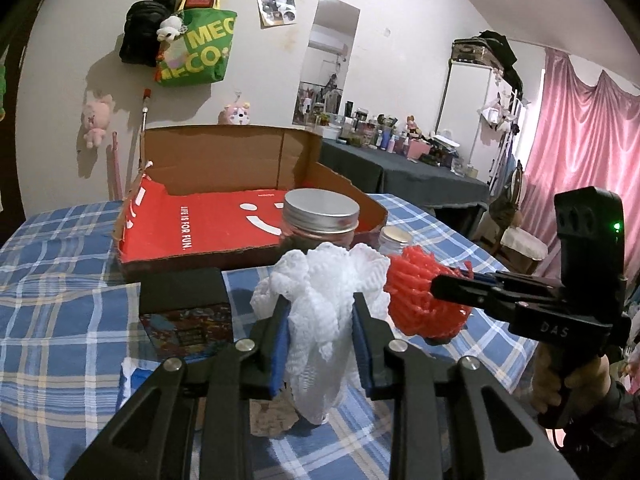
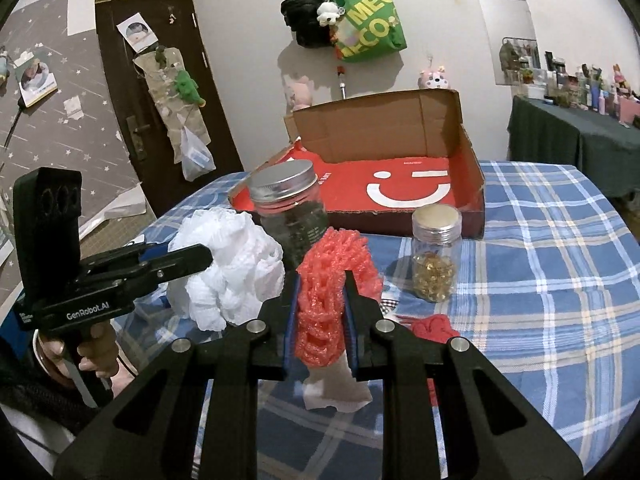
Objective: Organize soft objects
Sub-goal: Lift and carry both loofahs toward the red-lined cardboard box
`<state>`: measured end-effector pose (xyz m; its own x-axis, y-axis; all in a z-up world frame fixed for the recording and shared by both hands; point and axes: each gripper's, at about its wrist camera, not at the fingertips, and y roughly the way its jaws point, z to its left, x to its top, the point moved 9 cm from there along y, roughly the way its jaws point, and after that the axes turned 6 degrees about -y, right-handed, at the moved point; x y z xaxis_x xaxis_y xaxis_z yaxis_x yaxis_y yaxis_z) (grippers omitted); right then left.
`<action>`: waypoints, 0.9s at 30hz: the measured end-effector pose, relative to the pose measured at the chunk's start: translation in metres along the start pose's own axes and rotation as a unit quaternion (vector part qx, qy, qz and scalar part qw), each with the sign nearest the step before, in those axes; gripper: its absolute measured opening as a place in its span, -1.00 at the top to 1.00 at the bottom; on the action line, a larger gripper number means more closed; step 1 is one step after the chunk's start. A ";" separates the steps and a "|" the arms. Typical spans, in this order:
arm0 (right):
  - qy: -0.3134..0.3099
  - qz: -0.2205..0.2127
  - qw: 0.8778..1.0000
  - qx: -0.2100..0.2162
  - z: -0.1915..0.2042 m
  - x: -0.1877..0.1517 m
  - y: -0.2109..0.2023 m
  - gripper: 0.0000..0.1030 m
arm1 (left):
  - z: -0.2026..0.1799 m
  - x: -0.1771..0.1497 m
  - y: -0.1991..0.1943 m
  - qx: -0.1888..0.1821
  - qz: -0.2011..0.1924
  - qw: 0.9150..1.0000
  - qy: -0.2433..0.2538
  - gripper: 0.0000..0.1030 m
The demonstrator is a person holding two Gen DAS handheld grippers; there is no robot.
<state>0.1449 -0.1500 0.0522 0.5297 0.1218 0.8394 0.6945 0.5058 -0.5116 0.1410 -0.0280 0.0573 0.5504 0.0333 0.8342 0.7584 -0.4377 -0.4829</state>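
My left gripper (image 1: pixel 320 304) is shut on a white foam net (image 1: pixel 320 320) and holds it above the checked tablecloth; it also shows in the right wrist view (image 2: pixel 228 264). My right gripper (image 2: pixel 320 284) is shut on a red foam net (image 2: pixel 324 300), held just right of the white one; it shows in the left wrist view (image 1: pixel 424 300). An open cardboard box with a red smiley lining (image 2: pixel 400 188) lies behind them on the table (image 2: pixel 560 280).
A big jar with a metal lid (image 2: pixel 292 216) and a small jar of golden capsules (image 2: pixel 436 256) stand before the box. A dark patterned box (image 1: pixel 188 312) is at left. A red bundle (image 2: pixel 436 326) and white tissue (image 2: pixel 336 388) lie on the cloth.
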 end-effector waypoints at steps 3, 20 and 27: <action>0.000 -0.001 1.000 0.000 -0.001 0.000 0.000 0.65 | 0.001 0.001 -0.002 0.001 -0.001 1.000 -0.002 0.42; -0.010 -0.028 1.000 -0.007 -0.005 0.024 -0.016 0.65 | 0.017 0.035 -0.028 0.025 -0.039 0.999 0.006 0.42; -0.023 -0.042 0.999 -0.011 -0.011 0.046 -0.020 0.65 | 0.022 0.058 -0.032 0.033 -0.053 0.998 0.011 0.42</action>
<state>0.1609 -0.1635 0.0990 0.4462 0.1194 0.8869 0.7461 0.4976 -0.4424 0.1565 0.0077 0.1146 0.4592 0.0553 0.8866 0.8330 -0.3735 -0.4081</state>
